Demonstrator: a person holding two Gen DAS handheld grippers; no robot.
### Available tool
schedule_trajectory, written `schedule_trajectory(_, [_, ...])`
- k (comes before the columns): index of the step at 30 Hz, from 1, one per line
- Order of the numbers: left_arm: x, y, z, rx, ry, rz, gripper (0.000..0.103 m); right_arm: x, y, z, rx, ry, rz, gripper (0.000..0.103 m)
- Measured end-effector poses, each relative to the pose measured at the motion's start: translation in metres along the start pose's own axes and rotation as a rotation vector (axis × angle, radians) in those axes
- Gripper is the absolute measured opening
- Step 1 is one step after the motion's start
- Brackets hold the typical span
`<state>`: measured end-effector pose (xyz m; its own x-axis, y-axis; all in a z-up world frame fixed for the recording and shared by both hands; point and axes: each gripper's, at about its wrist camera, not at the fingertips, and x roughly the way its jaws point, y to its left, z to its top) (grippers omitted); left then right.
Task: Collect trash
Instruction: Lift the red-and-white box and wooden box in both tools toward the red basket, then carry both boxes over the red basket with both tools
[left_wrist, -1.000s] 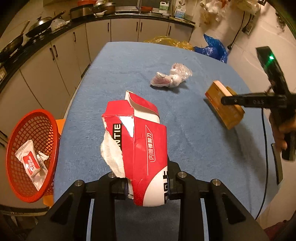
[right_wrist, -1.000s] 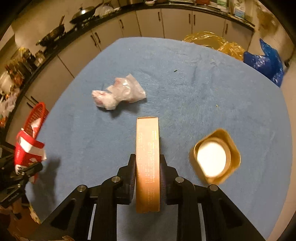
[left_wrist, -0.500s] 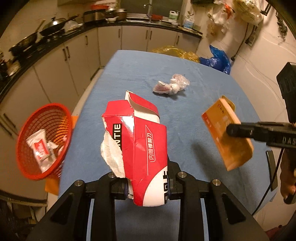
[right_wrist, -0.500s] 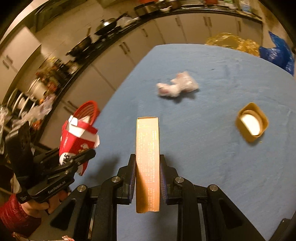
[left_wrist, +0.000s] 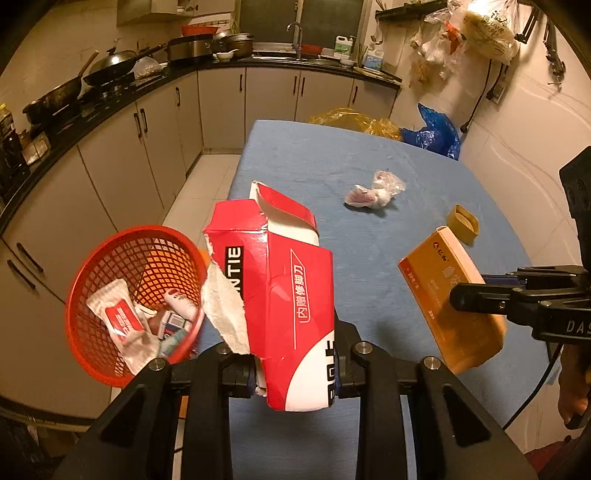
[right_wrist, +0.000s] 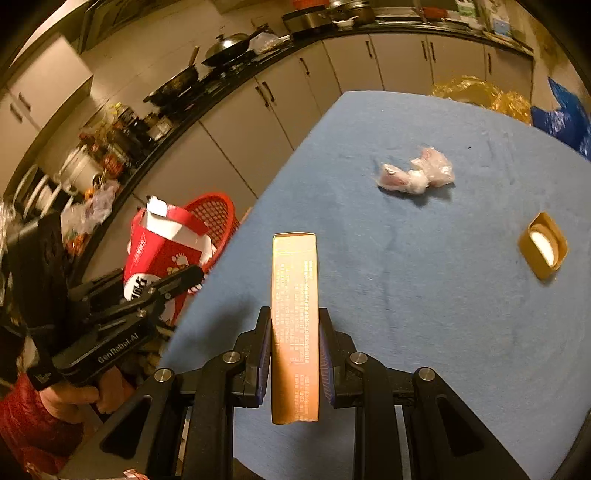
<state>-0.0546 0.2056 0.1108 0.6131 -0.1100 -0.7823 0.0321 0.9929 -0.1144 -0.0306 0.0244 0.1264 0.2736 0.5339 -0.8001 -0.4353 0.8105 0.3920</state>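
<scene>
Trash in both tongs: left gripper (left_wrist: 295, 363) clenched on torn red-and-white cardboard carton (left_wrist: 280, 295), carried off the blue-cloth table (left_wrist: 314, 155) edge. Red mesh plastic basket (left_wrist: 110, 280) sits at 9 o'clock of the carton, wrappers inside. Right gripper (right_wrist: 295, 360) clamps flat orange cardboard box (right_wrist: 295, 321) edge-up over the table. On the cloth: crumpled clear plastic wrapper (right_wrist: 415, 175) at 1 o'clock, yellow square cap (right_wrist: 543, 245) at 2 o'clock.

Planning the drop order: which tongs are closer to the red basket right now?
Left. The left tongs, shut on the torn red carton, hang right beside the red basket. The right tongs, shut on the orange box, are farther off, above the blue table.
</scene>
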Motion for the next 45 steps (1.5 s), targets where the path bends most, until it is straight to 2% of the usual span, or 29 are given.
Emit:
schedule_trajectory(5, [0.002, 0.024, 0.002, 0.025, 0.009, -0.032, 0.027, 0.005, 0.014, 0.0, 0.045, -0.018, -0.029, 0.024])
schedule_trajectory(12, [0.007, 0.029, 0.004, 0.028, 0.007, -0.059, 0.027, -0.003, 0.019, -0.005, 0.061, -0.026, -0.055, 0.024])
schedule_trajectory(21, [0.004, 0.01, 0.009, 0.023, -0.01, -0.047, 0.027, -0.019, 0.004, 0.005, 0.052, -0.036, -0.046, 0.024])
schedule_trajectory(30, [-0.005, 0.012, 0.009, 0.002, -0.019, -0.013, 0.027, -0.012, 0.013, 0.014, 0.011, -0.029, -0.007, 0.024])
schedule_trajectory(38, [-0.014, 0.039, 0.003, -0.032, -0.027, 0.02, 0.027, 0.005, 0.032, 0.021, -0.014, -0.013, 0.012, 0.024])
schedule_trajectory(45, [-0.026, 0.083, -0.007, -0.076, -0.03, 0.057, 0.027, 0.027, 0.06, 0.028, -0.036, -0.001, 0.033, 0.024])
